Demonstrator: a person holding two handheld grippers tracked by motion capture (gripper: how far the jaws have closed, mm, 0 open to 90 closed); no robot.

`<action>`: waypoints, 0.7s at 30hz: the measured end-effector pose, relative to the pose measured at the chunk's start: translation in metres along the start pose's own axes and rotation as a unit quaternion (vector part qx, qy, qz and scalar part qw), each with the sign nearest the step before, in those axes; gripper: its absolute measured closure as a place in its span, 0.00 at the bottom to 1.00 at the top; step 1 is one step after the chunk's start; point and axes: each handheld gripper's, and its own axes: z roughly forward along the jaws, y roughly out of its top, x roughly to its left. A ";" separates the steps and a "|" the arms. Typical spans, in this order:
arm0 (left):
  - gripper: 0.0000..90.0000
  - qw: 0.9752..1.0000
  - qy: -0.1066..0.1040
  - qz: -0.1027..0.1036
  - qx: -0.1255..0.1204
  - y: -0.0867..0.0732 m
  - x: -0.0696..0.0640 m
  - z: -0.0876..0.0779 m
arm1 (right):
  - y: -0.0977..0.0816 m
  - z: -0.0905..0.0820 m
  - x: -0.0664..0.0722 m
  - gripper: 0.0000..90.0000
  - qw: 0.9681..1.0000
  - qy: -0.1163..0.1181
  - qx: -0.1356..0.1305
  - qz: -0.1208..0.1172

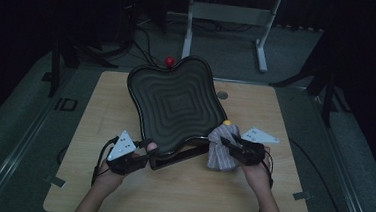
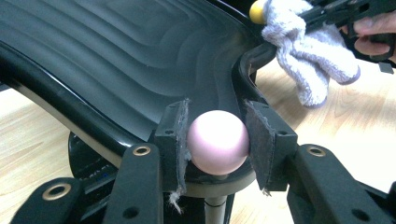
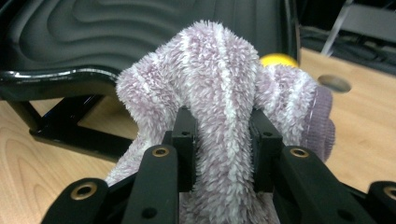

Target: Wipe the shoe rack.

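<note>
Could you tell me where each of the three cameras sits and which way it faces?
High view: above the person's side, looking forward and down on the table; forearms, left gripper and right gripper show.
Left gripper view: rides the left gripper, looking along its jaws at the pink ball on the tray.
Right gripper view: rides the right gripper, facing the fuzzy cloth.
Both gripper views share the tray, cloth and yellow ball.

High view looks down on table (image 1: 179, 195), both claw views close, sharing tray (image 2: 116, 51).
</note>
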 end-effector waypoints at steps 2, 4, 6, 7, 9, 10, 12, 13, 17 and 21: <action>0.67 1.000 0.000 0.000 0.001 0.000 0.001 0.000 | -0.004 0.002 0.001 0.77 1.000 0.004 0.003 0.008; 0.67 1.000 -0.005 -0.001 0.000 0.000 0.002 0.000 | -0.010 0.003 0.002 0.77 1.000 0.006 0.008 0.013; 0.67 1.000 -0.007 0.001 0.002 0.001 0.002 0.001 | -0.018 0.005 0.004 0.77 1.000 0.004 0.016 0.017; 0.67 1.000 -0.009 0.001 0.002 0.001 0.003 0.001 | -0.022 0.008 0.005 0.77 0.999 0.003 0.026 0.018; 0.67 1.000 -0.013 -0.001 0.000 0.001 0.003 0.002 | -0.029 0.016 0.008 0.77 0.998 0.006 0.054 0.015; 0.67 1.000 -0.014 -0.001 -0.001 0.000 0.003 0.002 | -0.029 0.018 0.009 0.77 0.998 0.008 0.057 0.018; 0.67 1.000 -0.016 -0.002 0.000 0.001 0.004 0.002 | -0.023 0.016 0.013 0.78 0.998 0.013 0.051 0.020; 0.67 1.000 -0.017 -0.001 0.000 0.001 0.004 0.002 | -0.020 0.013 0.015 0.78 0.999 0.013 0.044 0.015; 0.67 1.000 -0.021 -0.004 -0.002 0.000 0.005 0.002 | -0.010 0.001 0.016 0.78 1.000 0.009 0.012 0.022; 0.67 1.000 -0.023 -0.004 -0.003 0.000 0.006 0.002 | -0.003 -0.005 0.015 0.78 1.000 -0.007 -0.012 0.020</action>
